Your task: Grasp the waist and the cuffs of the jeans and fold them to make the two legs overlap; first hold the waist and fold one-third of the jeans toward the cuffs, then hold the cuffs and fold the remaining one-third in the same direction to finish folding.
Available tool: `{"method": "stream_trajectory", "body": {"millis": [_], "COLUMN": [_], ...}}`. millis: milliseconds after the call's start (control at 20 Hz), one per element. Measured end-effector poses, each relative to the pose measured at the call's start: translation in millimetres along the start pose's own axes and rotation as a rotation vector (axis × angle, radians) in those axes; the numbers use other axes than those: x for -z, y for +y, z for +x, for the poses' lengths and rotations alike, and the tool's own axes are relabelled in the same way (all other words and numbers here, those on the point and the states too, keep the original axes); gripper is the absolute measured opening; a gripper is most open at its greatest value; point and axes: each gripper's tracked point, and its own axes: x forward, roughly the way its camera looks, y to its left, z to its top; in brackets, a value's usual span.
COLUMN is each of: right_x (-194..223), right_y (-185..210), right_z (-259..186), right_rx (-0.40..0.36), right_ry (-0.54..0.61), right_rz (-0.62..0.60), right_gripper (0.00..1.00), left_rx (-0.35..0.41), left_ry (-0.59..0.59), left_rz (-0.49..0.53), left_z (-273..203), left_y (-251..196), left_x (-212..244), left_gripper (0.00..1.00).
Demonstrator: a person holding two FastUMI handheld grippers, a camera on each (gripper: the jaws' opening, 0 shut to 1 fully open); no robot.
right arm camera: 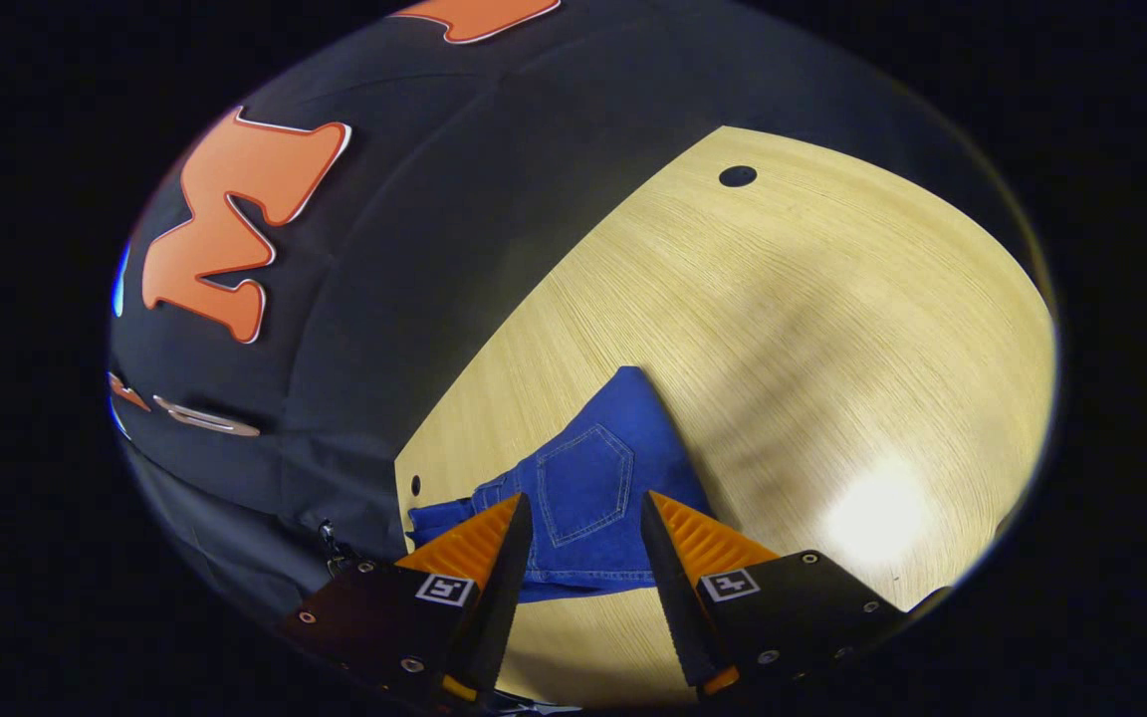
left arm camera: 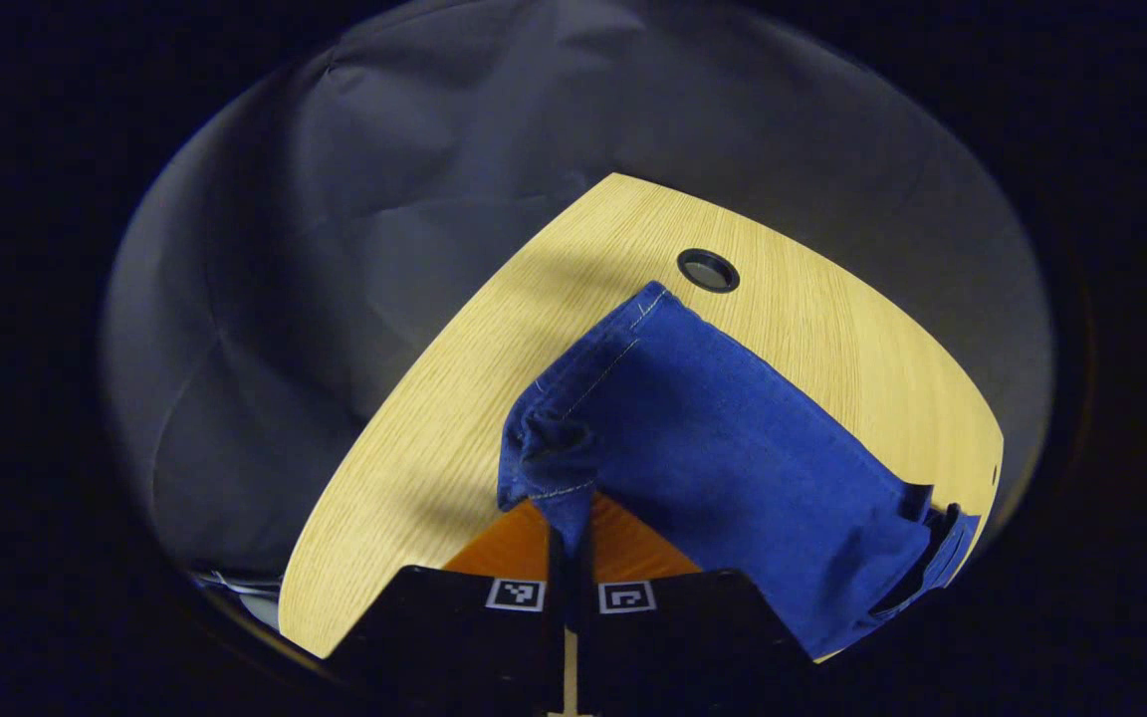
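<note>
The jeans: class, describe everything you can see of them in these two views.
The jeans are bright blue denim with pale stitching, lying folded on the light wooden table. In the left gripper view the left tool is shut on a hemmed, bunched end, lifting it slightly. In the right gripper view a stitched back pocket faces up, just ahead of the open right tool.

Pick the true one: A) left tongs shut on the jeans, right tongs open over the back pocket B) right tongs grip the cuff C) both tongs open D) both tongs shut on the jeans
A: the left tongs pinch a bunched fold of the jeans; the right tongs stand apart above the back pocket.
</note>
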Motion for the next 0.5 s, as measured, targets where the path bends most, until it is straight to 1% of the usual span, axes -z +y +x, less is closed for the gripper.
{"method": "stream_trajectory", "body": {"millis": [50, 100, 250, 350, 400, 450, 500], "right_x": [0, 0, -5, -9, -12, -14, -17], "right_y": [0, 1, 1, 2, 3, 4, 5], "right_z": [1, 0, -1, -3, -2, -2, -4], "right_rx": [-0.001, -0.001, -0.002, -0.01, -0.017, -0.021, -0.022], "right_ry": [0.002, 0.004, -0.007, -0.015, -0.027, -0.037, -0.047], "right_rz": [-0.002, -0.003, 0.001, 0.002, 0.001, -0.003, -0.01], "right_gripper": [0.68, 0.68, 0.68, 0.68, 0.58, 0.58, 0.68], "left_rx": [0.033, 0.072, 0.156, 0.184, 0.206, 0.221, 0.237], "left_ry": [-0.004, -0.005, -0.093, -0.134, -0.153, -0.177, -0.201], "left_rz": [-0.019, -0.047, -0.14, -0.149, -0.143, -0.139, -0.124], "left_z": [-1, -3, -26, -36, -46, -56, -72], "left_y": [-2, -6, -10, -10, -13, -15, -20], "left_x": [3, 2, -23, -33, -36, -41, -46], "left_gripper": [0.02, 0.01, 0.01, 0.01, 0.01, 0.01, 0.01]}}
